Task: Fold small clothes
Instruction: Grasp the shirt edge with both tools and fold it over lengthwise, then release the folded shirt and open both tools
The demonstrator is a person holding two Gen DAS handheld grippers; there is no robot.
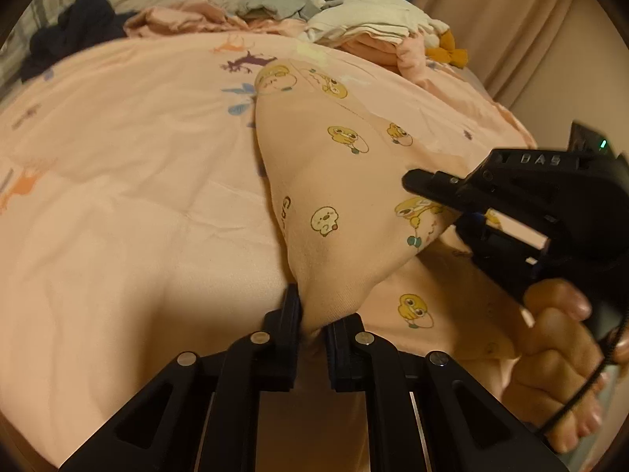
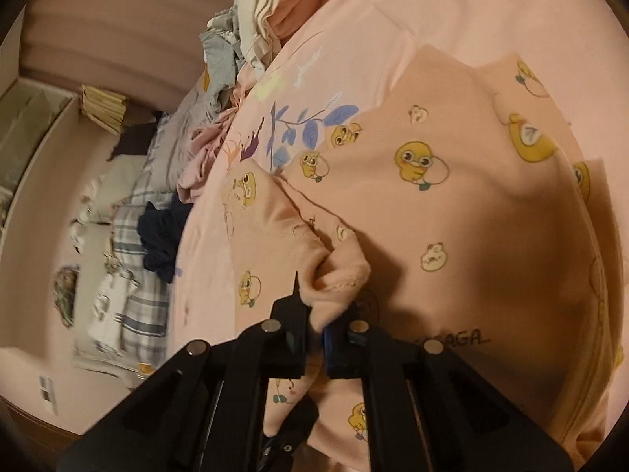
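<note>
A small peach garment printed with yellow ducks (image 1: 346, 181) is held over the pink bedspread (image 1: 118, 196) of the bed, pinched at two points. In the left wrist view the left gripper (image 1: 312, 326) sits at bottom centre, its fingers (image 1: 291, 314) nearly closed on a bunched corner of the cloth. From there the fabric is drawn upward through the frame, its long axis running from the grip toward the upper middle. The right gripper (image 1: 452, 212) enters from the right edge, carried by a hand (image 1: 562, 338), and is clamped on the garment's right-hand edge. The right wrist view confirms this: the right gripper's fingers (image 2: 295, 326) are all but closed on a rolled fold, with the body of the garment spreading to the upper right. The coming move appears to turn on that span — the cloth is stretched between the two grips, each fold lying directly at its fingertips. Other clothes (image 1: 354, 19) are piled along the top of the frame, well apart.
</note>
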